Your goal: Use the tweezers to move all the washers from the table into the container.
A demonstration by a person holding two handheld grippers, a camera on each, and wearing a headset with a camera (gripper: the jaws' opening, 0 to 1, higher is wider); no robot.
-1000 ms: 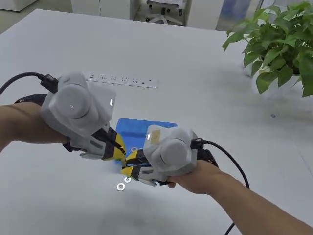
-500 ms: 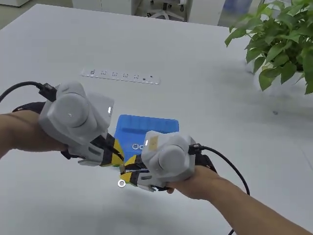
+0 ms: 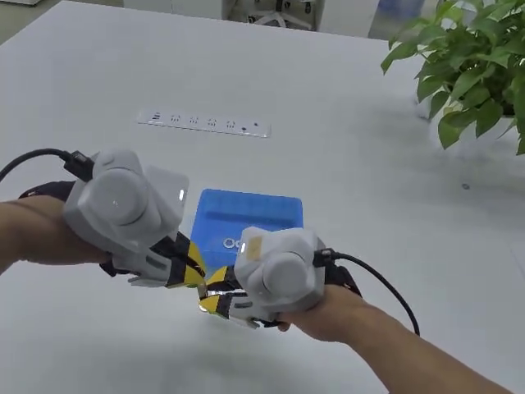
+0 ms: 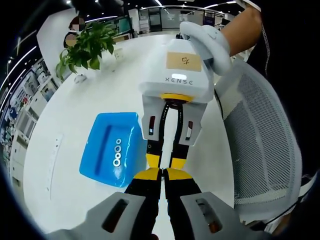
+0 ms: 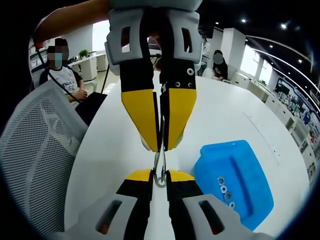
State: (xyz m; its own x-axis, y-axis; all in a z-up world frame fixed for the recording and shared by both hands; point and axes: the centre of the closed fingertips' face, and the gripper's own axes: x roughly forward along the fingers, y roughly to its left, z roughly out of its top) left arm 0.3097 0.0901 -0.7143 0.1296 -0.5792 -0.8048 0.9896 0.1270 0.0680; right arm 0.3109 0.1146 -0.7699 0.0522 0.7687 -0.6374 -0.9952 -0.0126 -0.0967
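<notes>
My two grippers meet tip to tip just in front of the blue tray (image 3: 246, 201). In the right gripper view thin metal tweezers (image 5: 160, 161) run from the left gripper's (image 5: 160, 120) yellow jaws down into the right gripper's (image 5: 160, 176) own tips, and both are shut on them. A small ring shape sits at the tweezers' lower end; I cannot tell if it is a washer. Several washers (image 3: 231, 243) lie in a row inside the tray (image 4: 102, 145), also as washers (image 4: 117, 152) and washers (image 5: 224, 189). In the head view the left gripper (image 3: 197, 275) is left of the right gripper (image 3: 212, 297).
A white power strip (image 3: 203, 124) lies on the table beyond the tray. A potted plant (image 3: 476, 66) stands at the far right. A mesh office chair (image 4: 265, 140) is at the table's near edge. Cables trail from both grippers.
The washers seen on the table by the gripper tips earlier are now hidden beneath the right gripper. Both grippers have stayed tip to tip while the head camera shifted.
</notes>
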